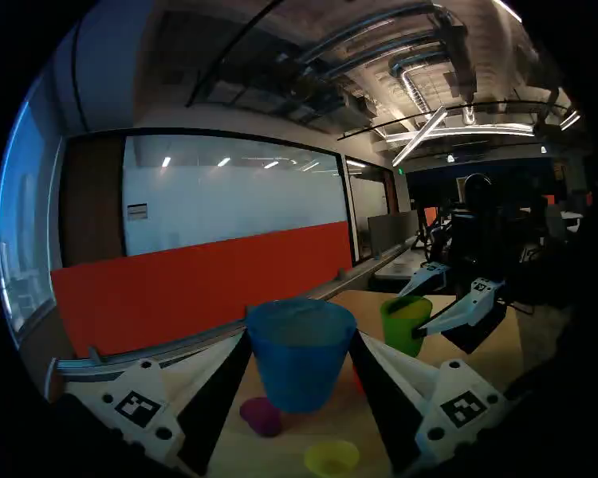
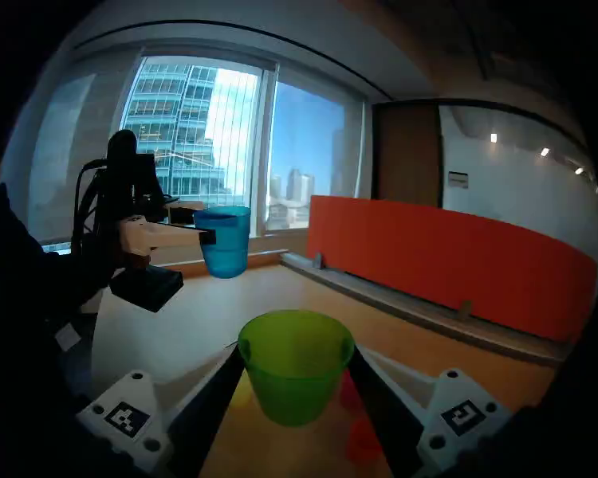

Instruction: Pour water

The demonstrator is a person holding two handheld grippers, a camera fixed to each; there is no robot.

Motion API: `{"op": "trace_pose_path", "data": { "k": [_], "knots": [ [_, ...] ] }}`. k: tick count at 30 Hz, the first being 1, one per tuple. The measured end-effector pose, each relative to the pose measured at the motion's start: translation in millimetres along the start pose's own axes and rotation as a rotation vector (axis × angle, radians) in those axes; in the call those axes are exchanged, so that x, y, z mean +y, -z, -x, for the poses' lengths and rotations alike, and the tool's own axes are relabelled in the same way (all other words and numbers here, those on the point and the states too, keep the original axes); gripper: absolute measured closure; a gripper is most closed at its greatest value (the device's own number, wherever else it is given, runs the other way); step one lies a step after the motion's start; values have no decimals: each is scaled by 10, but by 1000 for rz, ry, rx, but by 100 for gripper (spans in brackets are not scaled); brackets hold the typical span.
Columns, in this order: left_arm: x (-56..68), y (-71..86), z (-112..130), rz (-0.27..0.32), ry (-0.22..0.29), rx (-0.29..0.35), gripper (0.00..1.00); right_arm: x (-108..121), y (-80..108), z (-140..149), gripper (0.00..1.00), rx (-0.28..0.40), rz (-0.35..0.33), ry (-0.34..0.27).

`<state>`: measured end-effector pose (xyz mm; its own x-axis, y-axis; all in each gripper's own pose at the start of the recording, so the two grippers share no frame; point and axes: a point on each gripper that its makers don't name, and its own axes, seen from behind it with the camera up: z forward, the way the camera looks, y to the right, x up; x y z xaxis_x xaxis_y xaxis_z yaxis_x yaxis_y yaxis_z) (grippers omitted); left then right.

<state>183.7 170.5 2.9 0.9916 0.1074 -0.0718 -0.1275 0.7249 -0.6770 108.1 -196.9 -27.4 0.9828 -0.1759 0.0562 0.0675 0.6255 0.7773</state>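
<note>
Left gripper view, from the left: a small purple cup (image 1: 261, 416) sat near on the table (image 1: 490, 350). Above it the left gripper (image 1: 300, 350) pinched a blue cup (image 1: 299, 378), upright and off the surface, with a yellow cup (image 1: 332, 458) below. Farther right, the right gripper (image 1: 415, 309) was clamped on a green cup (image 1: 403, 319) — also upright, well apart from the blue one. I'd say both cups were in hand and the pour wasn't started. Couldn't tell which one held water. Next move probably calls for bringing one rim over the other, then a slow tilt.
</note>
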Motion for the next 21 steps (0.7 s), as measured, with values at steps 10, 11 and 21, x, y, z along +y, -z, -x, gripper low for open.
{"op": "trace_pose_path", "data": {
  "k": [10,11,21],
  "knots": [
    [-39,54,-76,-24,-39,2,14,-94,-213,-67,8,18,-41,-11],
    [-44,58,-83,-27,-41,2,14,-107,-233,-72,9,19,-45,-11],
    [-108,93,-124,-51,-83,-1,14,-239,-410,-116,8,25,-86,-9]
  ]
}}
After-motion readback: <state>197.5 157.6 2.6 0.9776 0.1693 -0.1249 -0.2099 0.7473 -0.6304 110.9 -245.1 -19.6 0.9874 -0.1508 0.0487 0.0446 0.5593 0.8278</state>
